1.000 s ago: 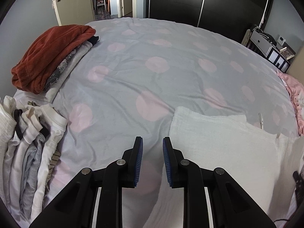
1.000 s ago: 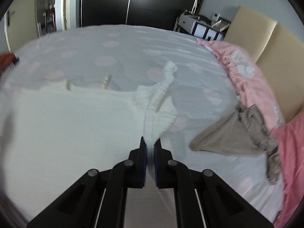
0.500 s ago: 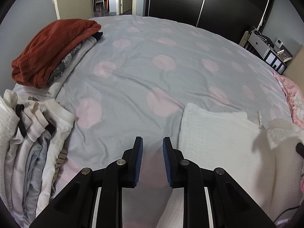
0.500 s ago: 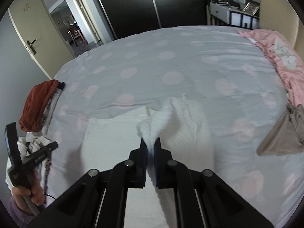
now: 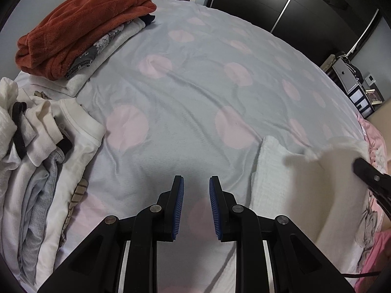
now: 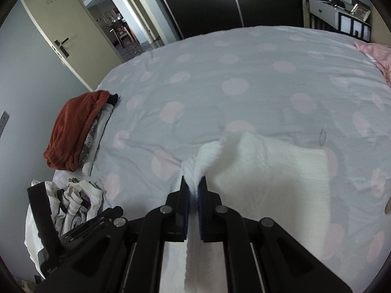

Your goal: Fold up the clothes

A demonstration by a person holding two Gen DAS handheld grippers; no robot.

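over the bed [image 6: 244, 73], right gripper [image 6: 193, 185] pinches white garment [image 6: 268, 171], angled down.

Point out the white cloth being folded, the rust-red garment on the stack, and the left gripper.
white cloth [image 6: 273, 171], right wrist view: flat textured middle.
rust-red garment [image 5: 80, 26], left wrist view: top of the fold.
left gripper [image 5: 195, 205], left wrist view: gap between the blue-padded jaws.

Both wrist views look down across bed [image 5: 195, 85].

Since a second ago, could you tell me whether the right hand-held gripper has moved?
Yes. The right hand-held gripper, carrying the white garment, swung left toward the folded stack.
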